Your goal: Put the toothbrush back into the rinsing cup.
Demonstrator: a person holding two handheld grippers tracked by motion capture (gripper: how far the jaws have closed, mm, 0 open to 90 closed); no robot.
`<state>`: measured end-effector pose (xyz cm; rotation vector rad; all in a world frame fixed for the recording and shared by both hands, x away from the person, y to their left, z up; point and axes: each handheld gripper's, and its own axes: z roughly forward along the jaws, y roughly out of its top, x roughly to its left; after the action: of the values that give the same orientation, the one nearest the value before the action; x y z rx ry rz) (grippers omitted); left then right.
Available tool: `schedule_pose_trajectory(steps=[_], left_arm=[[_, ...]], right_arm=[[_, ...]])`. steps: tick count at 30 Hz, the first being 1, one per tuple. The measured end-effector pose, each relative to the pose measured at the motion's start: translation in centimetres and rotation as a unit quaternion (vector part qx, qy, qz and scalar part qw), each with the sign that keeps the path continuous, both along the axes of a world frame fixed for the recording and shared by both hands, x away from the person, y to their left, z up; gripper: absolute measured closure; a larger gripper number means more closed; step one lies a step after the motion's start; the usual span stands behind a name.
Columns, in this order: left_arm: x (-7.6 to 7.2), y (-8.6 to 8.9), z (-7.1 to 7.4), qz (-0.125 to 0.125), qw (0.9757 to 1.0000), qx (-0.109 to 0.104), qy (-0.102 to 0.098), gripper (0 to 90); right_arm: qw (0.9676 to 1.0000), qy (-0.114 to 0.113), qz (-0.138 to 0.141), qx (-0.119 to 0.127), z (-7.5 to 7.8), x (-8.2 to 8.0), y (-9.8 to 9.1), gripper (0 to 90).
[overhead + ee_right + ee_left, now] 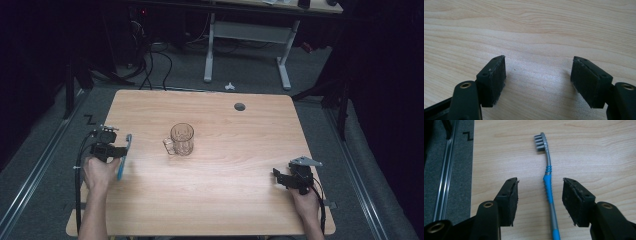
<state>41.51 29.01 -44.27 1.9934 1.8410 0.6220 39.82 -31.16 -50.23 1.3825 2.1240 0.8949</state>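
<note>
Step in hand: the pick-up of the blue-and-grey plastic toothbrush (548, 185), and it is right at the closing stage, by my read.
Toothbrush: lying flat on the light wooden tabletop (240, 165), well to the left of the clear ribbed glass mug (182, 139), close to the tabletop's left edge, bristle head pointing away from the person.
Left claw (540, 192): released, jaws straddling the toothbrush handle at its blue ribbed grip; a gap shows on both sides, so neither pad (513, 200) touches it yet.
Left claw from above: in the high view the left claw (114, 150) sits low over the handle, far left of the glass mug, with the hand behind it.
Right claw (537, 77): released too, jaws wide apart with nothing but bare wood between them.
Right claw from above: the right claw (285, 179) rests well to the right of the glass mug and nearer the person, out of the action.
Glass mug: upright near the middle of the tabletop, apparently empty, handle toward the left.
Next move calls for: bringing the left jaws together squarely on the slim handle; it sits nearer the right-hand pad in the left gripper view, so a small centring would help.
Watch for: a thin handle lying flat may roll or skid as the pads meet it.
</note>
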Motion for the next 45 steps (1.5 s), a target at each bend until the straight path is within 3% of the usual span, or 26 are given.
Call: schedule_pose_trajectory(steps=[12,21,31,34,41,45], left_arm=[[1.3,-0.2,0.2,-0.008,0.9999,0.001,0.014,51.1],[2.6,-0.8,-0.9,-0.022,0.9984,0.014,0.050,56.2],[3.5,-0.9,-1.8,-0.021,0.9973,0.014,0.069,60.7],[3.8,-0.9,-2.1,-0.021,0.9967,-0.001,0.078,64.1],[4.4,-1.0,-2.3,-0.023,0.9958,0.010,0.088,64.9],[4.6,-0.8,-2.6,-0.022,0.9951,0.006,0.096,65.6]], right_arm=[[1.0000,0.000,0.000,0.000,0.0,0.0,0.0,28.8],[1.0000,-0.001,0.000,0.000,0.0,0.0,0.0,28.8],[1.0000,-0.001,-0.001,0.000,0.0,0.0,0.0,28.8],[1.0000,-0.001,-0.001,0.000,0.0,0.0,0.0,28.8],[1.0000,-0.001,0.000,0.000,0.0,0.0,0.0,28.8],[1.0000,-0.001,-0.001,0.000,0.0,0.0,0.0,28.8]])
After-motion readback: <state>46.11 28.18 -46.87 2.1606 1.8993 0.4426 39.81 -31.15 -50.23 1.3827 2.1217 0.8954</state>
